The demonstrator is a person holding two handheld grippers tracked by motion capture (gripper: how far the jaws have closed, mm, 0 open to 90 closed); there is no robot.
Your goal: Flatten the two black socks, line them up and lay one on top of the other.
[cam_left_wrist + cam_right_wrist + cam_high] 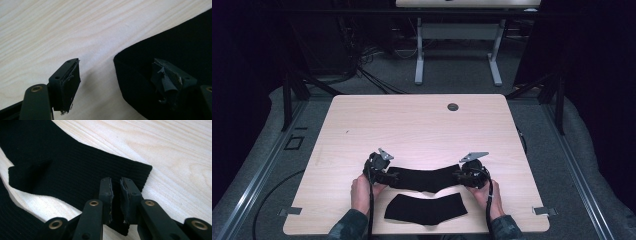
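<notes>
Left tongs (115,85) spread wide, right tongs (116,200) pinched nearly closed

Two black socks (424,178) (426,209) lie on one wooden table (412,125), with two handheld grippers (381,170) (472,172) at the farther sock's ends.

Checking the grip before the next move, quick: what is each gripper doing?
Left gripper: open, one jaw over the upper sock's end, nothing clamped.
Right gripper: shut on the upper sock's other end.
</notes>
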